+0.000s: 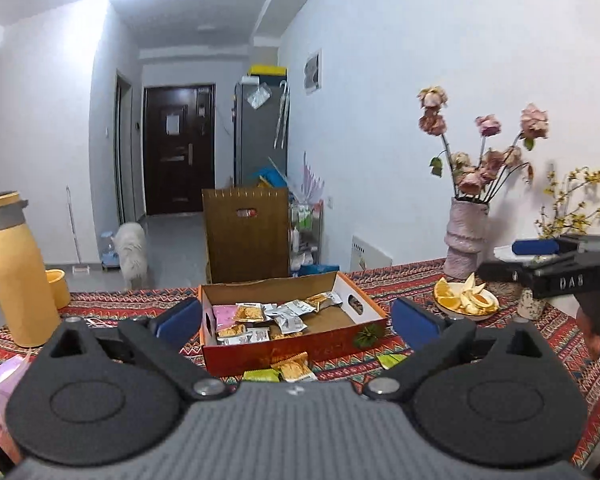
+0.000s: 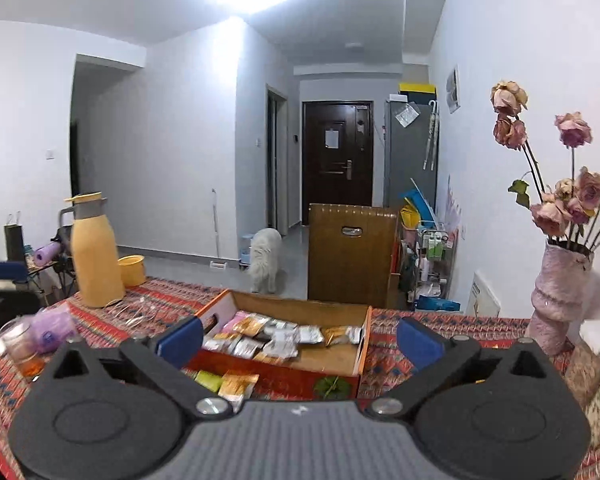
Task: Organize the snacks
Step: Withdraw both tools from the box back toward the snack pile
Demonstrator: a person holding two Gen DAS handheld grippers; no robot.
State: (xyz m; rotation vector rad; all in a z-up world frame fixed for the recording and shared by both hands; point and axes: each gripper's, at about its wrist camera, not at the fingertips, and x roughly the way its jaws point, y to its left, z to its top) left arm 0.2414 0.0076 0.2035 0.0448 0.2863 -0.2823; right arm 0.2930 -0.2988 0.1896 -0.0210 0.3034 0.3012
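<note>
My left gripper and right gripper both hold their jaws wide apart, with nothing between them. Beyond them I see the red cardboard box on the patterned counter, snack packets piled inside. Loose packets lie against its front wall. A yellow flask stands at left.
</note>
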